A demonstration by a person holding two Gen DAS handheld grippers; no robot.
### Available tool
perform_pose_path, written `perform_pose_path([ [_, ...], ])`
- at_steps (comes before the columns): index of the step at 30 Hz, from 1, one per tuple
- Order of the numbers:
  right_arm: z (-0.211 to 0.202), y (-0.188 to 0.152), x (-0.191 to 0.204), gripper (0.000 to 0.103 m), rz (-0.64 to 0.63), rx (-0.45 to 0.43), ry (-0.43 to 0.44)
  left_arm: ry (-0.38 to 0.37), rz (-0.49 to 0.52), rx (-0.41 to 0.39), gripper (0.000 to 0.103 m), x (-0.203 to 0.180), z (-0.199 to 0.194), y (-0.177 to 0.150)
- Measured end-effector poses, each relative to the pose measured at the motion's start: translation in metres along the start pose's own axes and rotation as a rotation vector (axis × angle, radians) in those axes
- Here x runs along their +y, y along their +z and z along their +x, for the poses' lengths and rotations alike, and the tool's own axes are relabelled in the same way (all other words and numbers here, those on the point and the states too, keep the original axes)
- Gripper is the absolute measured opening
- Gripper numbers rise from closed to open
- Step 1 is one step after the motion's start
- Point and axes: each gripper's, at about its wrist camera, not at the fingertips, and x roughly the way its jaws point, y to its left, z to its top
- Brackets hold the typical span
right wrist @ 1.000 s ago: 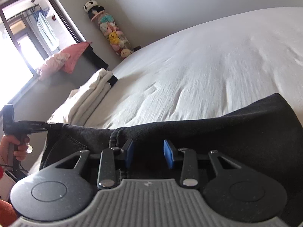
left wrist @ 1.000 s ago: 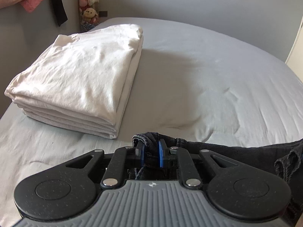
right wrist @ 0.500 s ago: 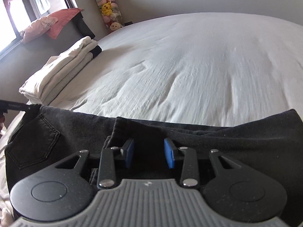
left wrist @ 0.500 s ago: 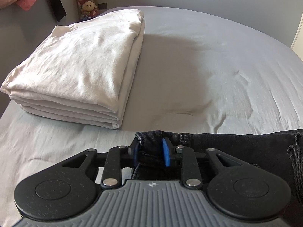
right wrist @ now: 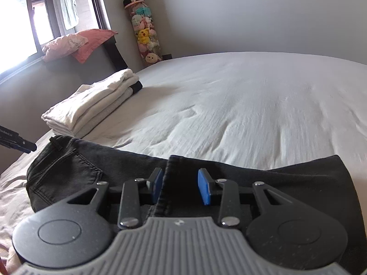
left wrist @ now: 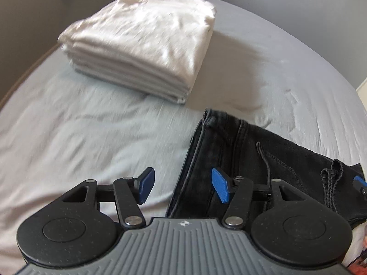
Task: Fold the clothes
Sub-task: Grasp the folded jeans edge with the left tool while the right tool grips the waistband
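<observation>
A pair of dark jeans (left wrist: 247, 158) is lying flat on a pale bed sheet (left wrist: 80, 133), stretched crosswise in front of both hand-held tools, its long axis running from the left tool's side to the right tool's side. The waistband end, with a back pocket, is sitting just ahead and to the right of the left gripper (left wrist: 182, 186); the rest of the jeans (right wrist: 263, 176) is spreading under and past the right gripper (right wrist: 181, 188). A folded edge of denim is running straight out between the right tool's blue pads.

The left gripper is spread wide and holding nothing: one pad is hanging over bare sheet, the other over the denim's edge. The right gripper is also released, parted about halfway, straddling that folded edge without pinching it. The right tool is nearer the cloth's middle; the left is nearer its end.

Farther ahead and left of both tools, a stack of folded white clothes (left wrist: 146, 39) is resting on the bed.
</observation>
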Motion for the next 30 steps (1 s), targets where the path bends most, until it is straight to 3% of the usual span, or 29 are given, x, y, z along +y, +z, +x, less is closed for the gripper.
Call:
perform_pose_path([
  [7, -0.002, -0.022, 0.069, 0.034, -0.087, 0.064, 0.154, -0.087, -0.216, 0.087, 0.068, 0.044, -0.011, -0.028],
  [9, 0.003, -0.033, 0.091, 0.031, -0.135, 0.098, 0.178, -0.097, -0.23, 0.08, 0.069, 0.046, -0.006, -0.031],
  [14, 0.03, -0.056, 0.112, 0.016, -0.237, 0.217, 0.11, -0.098, -0.226, 0.067, 0.069, 0.046, 0.004, -0.036],
  [18, 0.05, -0.064, 0.105, 0.014, -0.228, 0.294, 0.098, -0.087, -0.199, 0.078, 0.069, 0.043, 0.008, -0.036],
  [24, 0.054, -0.065, 0.106, 0.014, -0.248, 0.297, 0.094, -0.081, -0.164, 0.141, 0.073, 0.045, -0.006, -0.031],
  [30, 0.055, -0.063, 0.107, 0.015, -0.241, 0.29, 0.098, -0.176, -0.296, 0.228, 0.078, 0.069, 0.001, -0.043],
])
